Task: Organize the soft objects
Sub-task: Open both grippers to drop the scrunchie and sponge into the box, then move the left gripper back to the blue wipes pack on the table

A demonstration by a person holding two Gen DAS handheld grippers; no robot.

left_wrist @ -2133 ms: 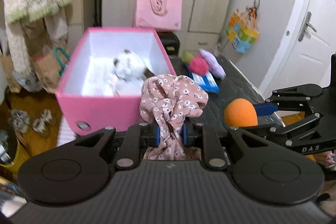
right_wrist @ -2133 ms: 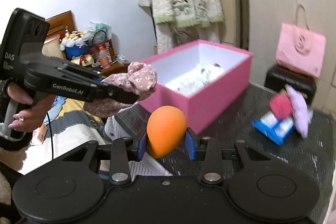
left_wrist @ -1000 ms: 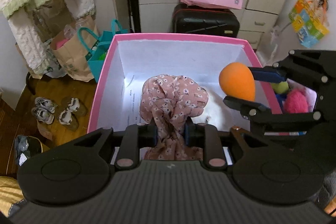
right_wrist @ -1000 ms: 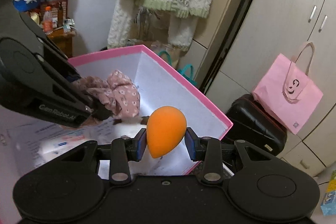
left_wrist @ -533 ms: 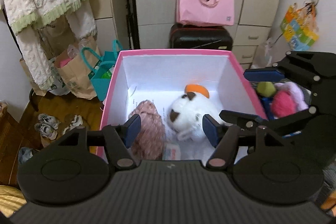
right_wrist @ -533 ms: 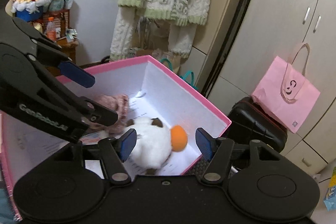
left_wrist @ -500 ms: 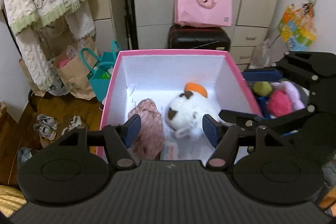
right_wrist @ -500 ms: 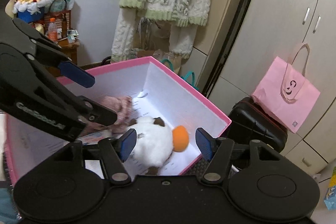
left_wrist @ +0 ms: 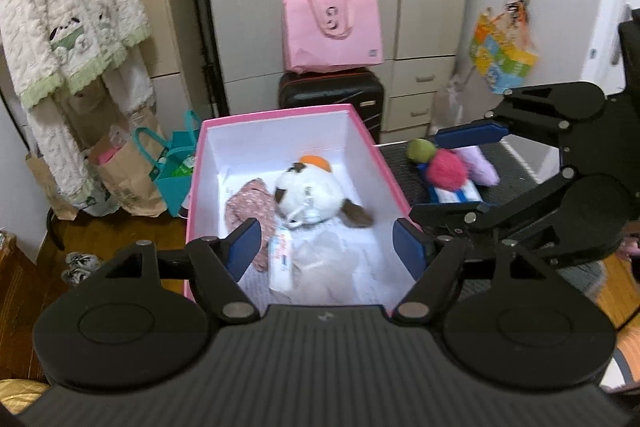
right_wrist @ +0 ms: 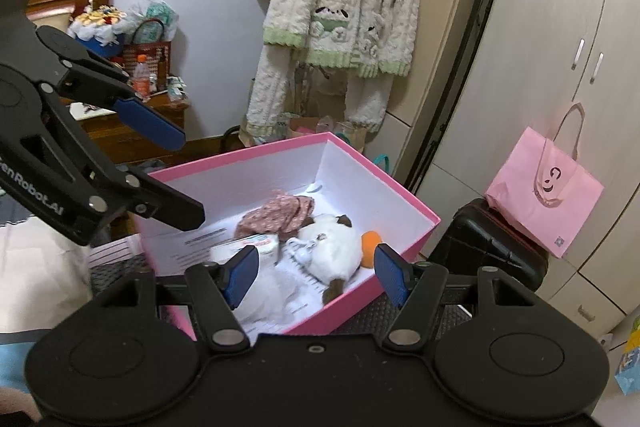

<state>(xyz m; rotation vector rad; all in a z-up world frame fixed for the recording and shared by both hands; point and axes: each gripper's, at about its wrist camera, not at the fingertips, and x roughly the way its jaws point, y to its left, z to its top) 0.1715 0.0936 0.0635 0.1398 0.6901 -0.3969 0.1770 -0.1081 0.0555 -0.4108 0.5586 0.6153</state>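
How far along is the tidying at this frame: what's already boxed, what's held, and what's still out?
Done: the floral cloth, white plush and orange sponge lie in the pink box. In hand: nothing; the left gripper and right gripper have just been opening, with nothing between their jaws. Left: green ball, pink pom-pom and lilac toy on the dark surface beside the box.

box (left_wrist: 382, 163) on the table (left_wrist: 404, 179); in it a cloth (left_wrist: 250, 205) at left, plush toy (left_wrist: 310, 193) just right of it, sponge (left_wrist: 316, 162) behind the toy. toy pile (left_wrist: 448, 167) right of the box. suitcase (left_wrist: 332, 91) behind the box, bag (left_wrist: 332, 27) on it.
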